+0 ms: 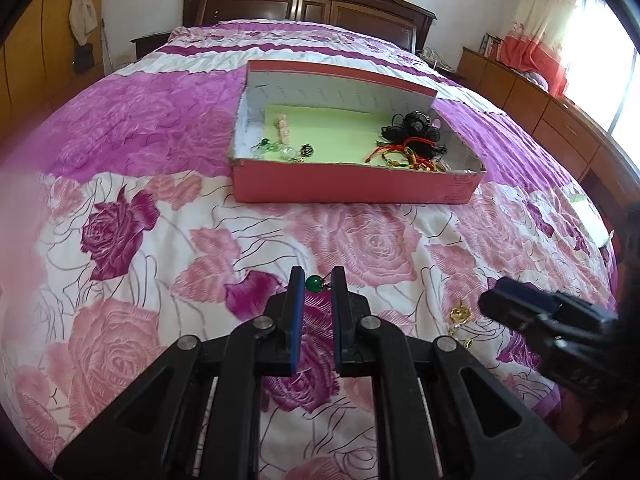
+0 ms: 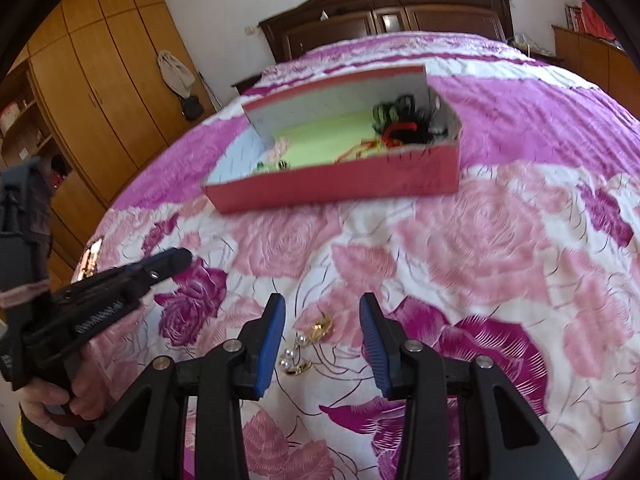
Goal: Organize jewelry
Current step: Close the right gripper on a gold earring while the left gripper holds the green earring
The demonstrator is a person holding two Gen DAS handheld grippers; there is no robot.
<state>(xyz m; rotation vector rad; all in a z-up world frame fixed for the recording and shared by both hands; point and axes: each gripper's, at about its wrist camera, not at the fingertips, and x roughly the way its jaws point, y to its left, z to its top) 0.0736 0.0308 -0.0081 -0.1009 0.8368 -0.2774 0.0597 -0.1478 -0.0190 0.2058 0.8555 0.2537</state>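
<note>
I am looking down across the bed (image 1: 160,240), its spread printed with pink and purple roses, with the dark headboard (image 1: 308,4) at the far end and a wooden wardrobe (image 2: 104,80) off to one side. On the spread, well ahead of both tools, sits the red box (image 1: 352,188) – open-topped, grey inside, with a green liner. At its right end lies a tangle of black and red cords (image 1: 412,136); at its left end a few beads (image 1: 280,150), green, clear and dark.

My left gripper (image 1: 316,280) has its jaws nearly closed, and a green bead (image 1: 313,282) on a thin dark wire is pinched at the very tips, lifted clear of the spread. In the right wrist view a hand (image 2: 60,396) grips that tool's handle at the lower left.

My right gripper (image 2: 322,316) hangs low over the spread with its jaws partly open and nothing between the pads – they hold nothing. Just below them on the spread lie the gold pieces (image 2: 320,330) with small pearls (image 2: 289,358), still outside the box and close to the tips of the left tool.
</note>
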